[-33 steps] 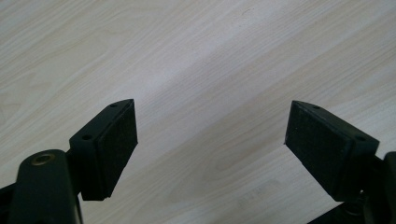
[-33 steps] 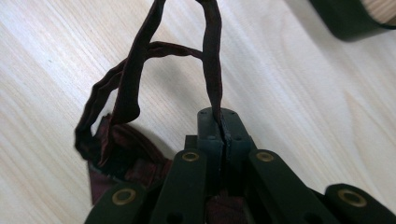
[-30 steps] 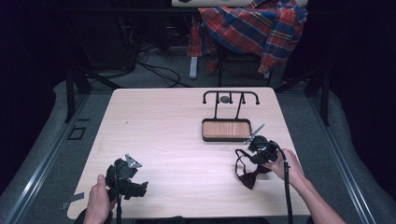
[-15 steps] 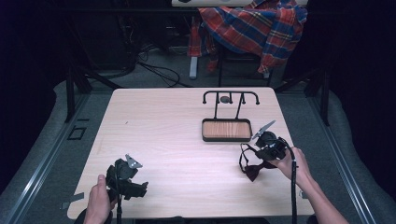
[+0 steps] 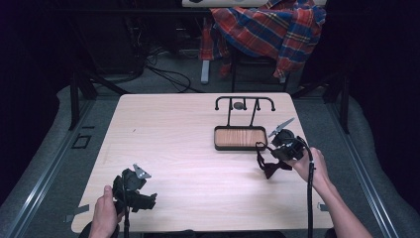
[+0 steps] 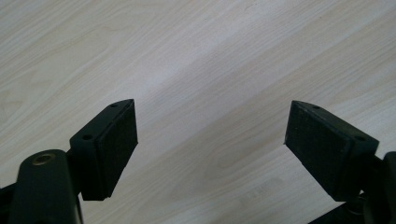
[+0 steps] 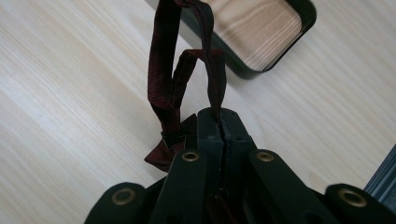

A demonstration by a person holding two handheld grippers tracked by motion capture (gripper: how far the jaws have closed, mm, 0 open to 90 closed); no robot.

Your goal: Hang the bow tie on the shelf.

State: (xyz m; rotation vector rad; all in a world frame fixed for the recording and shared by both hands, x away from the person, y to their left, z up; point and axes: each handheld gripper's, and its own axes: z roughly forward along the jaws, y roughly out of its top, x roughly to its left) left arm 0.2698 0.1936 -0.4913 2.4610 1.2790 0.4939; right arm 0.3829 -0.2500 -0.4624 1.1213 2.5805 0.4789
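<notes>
Apparently midway, the right gripper (image 5: 271,159) pinches the strap of a dark red bow tie (image 7: 173,100), lifted at four o'clock of the stand's tray (image 5: 240,147); hanging it probably remains. The left gripper (image 6: 210,140) gapes wide, empty.

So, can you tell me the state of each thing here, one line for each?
Left gripper: open, empty, over bare table.
Right gripper: shut on the bow tie strap.
Bow tie: dark red, hanging from the right gripper, strap looped.
Tray: empty, flat on the table.
Rack: upright behind the tray.
</notes>
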